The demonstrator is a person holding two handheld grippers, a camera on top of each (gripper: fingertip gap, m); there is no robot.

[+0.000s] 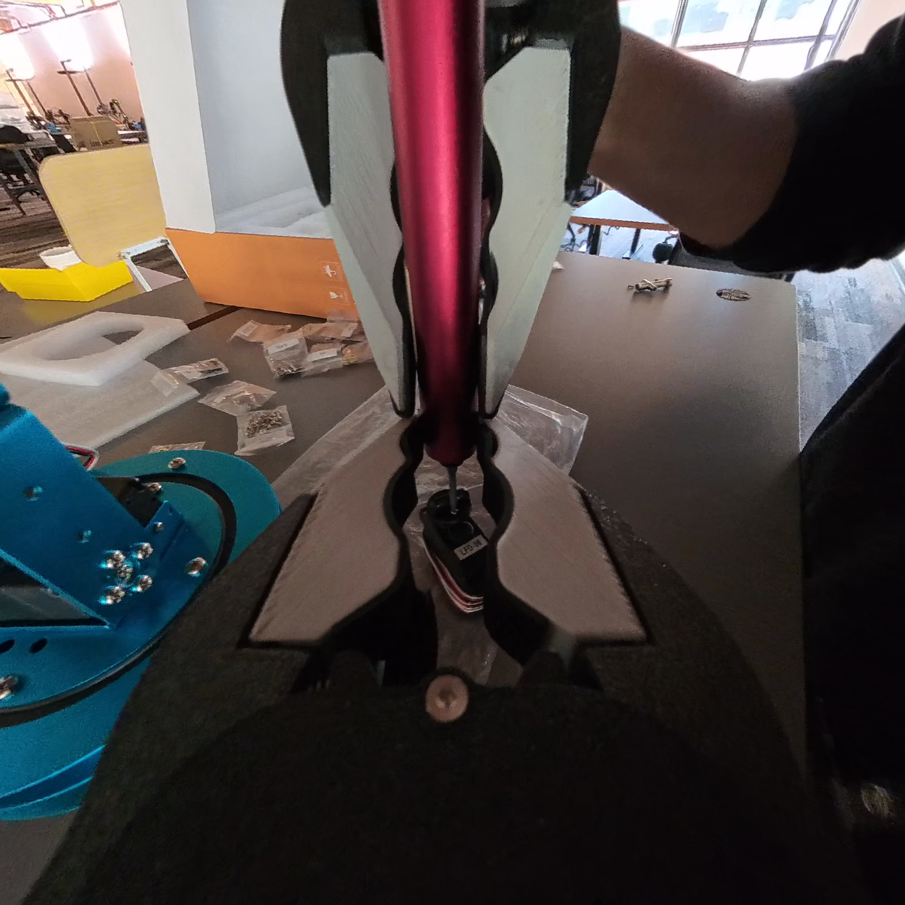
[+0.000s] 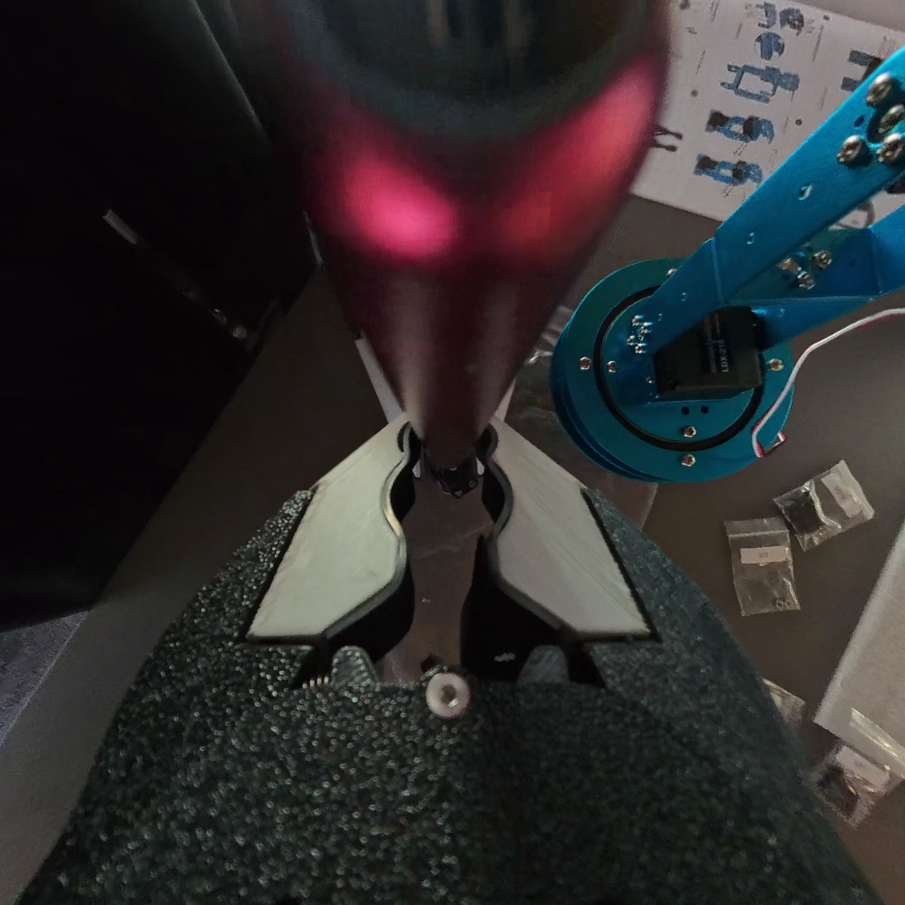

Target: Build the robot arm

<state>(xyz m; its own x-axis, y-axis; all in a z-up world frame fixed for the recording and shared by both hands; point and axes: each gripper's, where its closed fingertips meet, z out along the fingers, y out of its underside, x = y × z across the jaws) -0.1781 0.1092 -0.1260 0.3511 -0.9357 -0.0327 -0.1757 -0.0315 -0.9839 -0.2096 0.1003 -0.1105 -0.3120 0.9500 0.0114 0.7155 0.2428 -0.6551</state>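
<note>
My right gripper [image 2: 449, 440] is shut on a magenta screwdriver [image 2: 440, 343] and holds it upright. In the left wrist view it [image 1: 448, 411] comes down from the top with the screwdriver [image 1: 433, 245]. The thin bit touches the top of a small black servo [image 1: 458, 543] with red and white wires. My left gripper [image 1: 449, 436] appears shut on the servo's sides, and its tips meet the right gripper's tips. The servo [image 2: 448, 477] shows only partly under the screwdriver in the right wrist view.
A blue metal robot arm base [image 1: 98, 563] [image 2: 685, 382] stands close beside the servo. Several small bags of screws [image 1: 264, 426] [image 2: 759, 563], a clear plastic bag [image 1: 543, 421], white foam [image 1: 73, 352] and an orange-and-white box [image 1: 254, 264] lie on the dark table [image 1: 661, 392]. A person's arm [image 1: 685, 147] reaches in. Both grippers' tips are close together, under 4 cm apart.
</note>
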